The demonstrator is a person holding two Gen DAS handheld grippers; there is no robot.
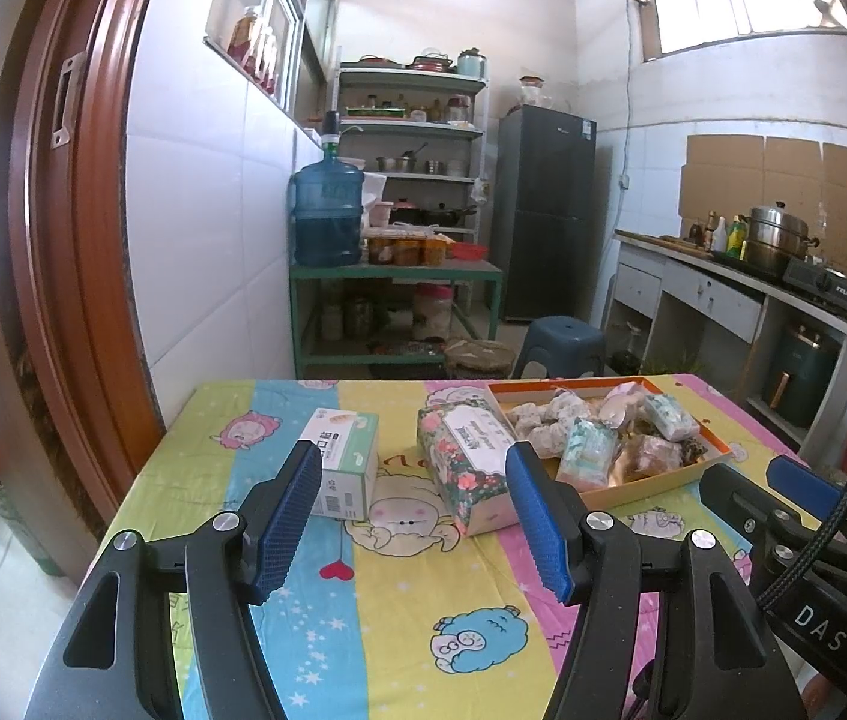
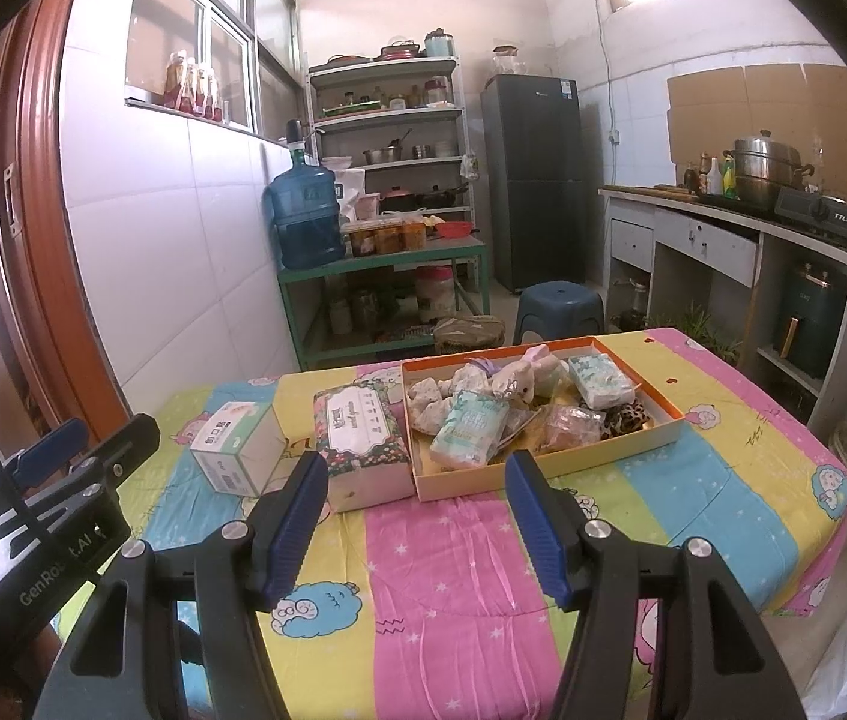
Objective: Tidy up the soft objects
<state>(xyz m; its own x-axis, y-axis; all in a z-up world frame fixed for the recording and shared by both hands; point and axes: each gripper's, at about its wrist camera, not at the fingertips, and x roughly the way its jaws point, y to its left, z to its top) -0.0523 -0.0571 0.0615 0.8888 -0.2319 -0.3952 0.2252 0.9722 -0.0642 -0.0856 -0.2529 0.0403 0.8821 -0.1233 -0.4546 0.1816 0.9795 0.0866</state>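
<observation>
A shallow orange-rimmed box [image 2: 543, 474] sits on the cartoon-print tablecloth, filled with soft items: a plush rabbit [image 2: 519, 378], teal tissue packs [image 2: 468, 426], a leopard-print piece [image 2: 624, 417] and pale bundles. Touching its left side lies a floral tissue pack [image 2: 363, 444]. Further left is a white and green carton [image 2: 237, 447]. My right gripper [image 2: 417, 522] hovers open and empty in front of the box. My left gripper [image 1: 414, 522] is open and empty too, short of the carton [image 1: 342, 468] and floral pack [image 1: 465, 462]. Each gripper shows at the edge of the other's view.
Behind the table are a blue stool [image 2: 558, 306], a green rack with a water jug [image 2: 306, 216], shelves and a dark fridge [image 2: 534, 180]. A counter with a stove [image 2: 825, 222] runs along the right. A brown door frame [image 1: 63, 240] stands left.
</observation>
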